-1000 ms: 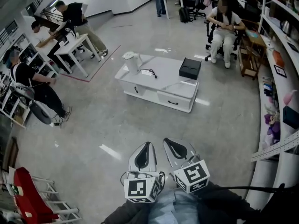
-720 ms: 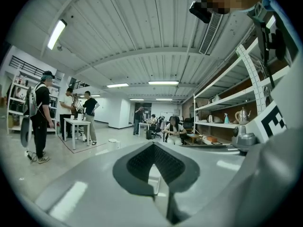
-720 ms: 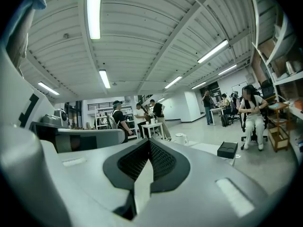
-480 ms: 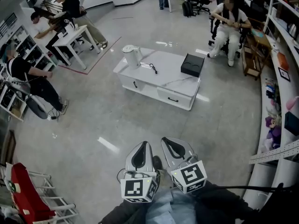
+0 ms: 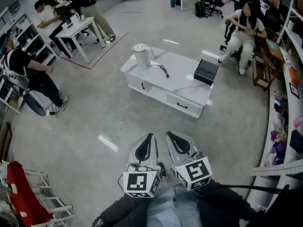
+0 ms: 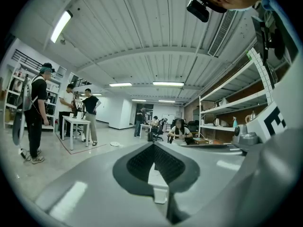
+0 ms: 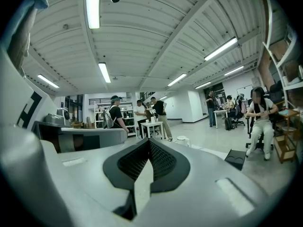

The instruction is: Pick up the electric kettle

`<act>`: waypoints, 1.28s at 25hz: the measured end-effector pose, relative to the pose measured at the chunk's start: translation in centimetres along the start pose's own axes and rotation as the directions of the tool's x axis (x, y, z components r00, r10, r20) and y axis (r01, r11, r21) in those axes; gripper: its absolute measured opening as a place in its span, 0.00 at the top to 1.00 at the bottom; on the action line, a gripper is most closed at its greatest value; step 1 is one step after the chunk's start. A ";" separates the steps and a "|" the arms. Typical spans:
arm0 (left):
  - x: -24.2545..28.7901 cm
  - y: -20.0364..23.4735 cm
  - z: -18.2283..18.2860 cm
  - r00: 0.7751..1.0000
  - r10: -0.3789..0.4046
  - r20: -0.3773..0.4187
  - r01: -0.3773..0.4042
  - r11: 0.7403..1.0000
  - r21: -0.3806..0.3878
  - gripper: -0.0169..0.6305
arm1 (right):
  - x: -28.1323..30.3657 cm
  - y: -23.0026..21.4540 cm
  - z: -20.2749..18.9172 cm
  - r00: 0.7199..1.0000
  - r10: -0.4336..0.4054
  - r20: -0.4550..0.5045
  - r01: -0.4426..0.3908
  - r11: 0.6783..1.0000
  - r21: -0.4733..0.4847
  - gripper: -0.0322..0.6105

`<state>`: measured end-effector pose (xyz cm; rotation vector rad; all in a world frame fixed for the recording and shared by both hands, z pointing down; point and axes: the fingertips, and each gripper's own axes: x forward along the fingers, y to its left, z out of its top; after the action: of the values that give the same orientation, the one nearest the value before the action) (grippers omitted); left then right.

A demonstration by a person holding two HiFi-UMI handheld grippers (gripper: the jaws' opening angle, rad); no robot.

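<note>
A white electric kettle (image 5: 140, 54) stands on the far left corner of a low white table (image 5: 180, 82), with a black cord (image 5: 162, 69) lying beside it. In the right gripper view the kettle (image 7: 182, 140) shows small, just over the jaw. Both grippers are held close to the person's body, far from the table. The left gripper (image 5: 145, 150) and the right gripper (image 5: 175, 146) are side by side, each shut with nothing between the jaws. The left gripper view (image 6: 154, 163) shows only the room beyond its closed jaws.
A black box (image 5: 206, 72) sits on the table's right end. Grey floor lies between me and the table. A seated person (image 5: 244, 30) is at the back right, standing people (image 5: 28, 74) by a white desk (image 5: 78, 30) at the left, shelves (image 5: 289, 74) along the right.
The table and kettle have shifted right and slightly nearer in the head view as the head turned. Both grippers stay shut by the body.
</note>
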<state>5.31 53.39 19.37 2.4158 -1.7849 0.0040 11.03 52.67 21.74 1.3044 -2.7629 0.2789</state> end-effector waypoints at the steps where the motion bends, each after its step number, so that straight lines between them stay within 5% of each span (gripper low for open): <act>1: 0.6 0.8 0.3 1.000 0.001 0.001 -0.001 1.000 0.000 0.97 | 1.0 -0.1 0.3 1.000 -0.002 0.000 0.002 1.000 0.000 0.91; 14: 6.5 10.3 2.0 1.000 -0.013 0.023 0.013 1.000 -0.015 0.97 | 12.0 0.2 2.2 1.000 -0.016 0.001 0.016 1.000 0.018 0.91; 32: 16.1 14.6 -0.1 0.998 -0.013 -0.067 0.009 0.999 -0.050 0.97 | 21.0 -5.7 2.0 0.999 -0.037 -0.032 0.038 0.999 0.014 0.91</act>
<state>-3.81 33.90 22.43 2.3623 -1.7221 0.0390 2.09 32.82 23.51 1.3412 -2.7122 0.3152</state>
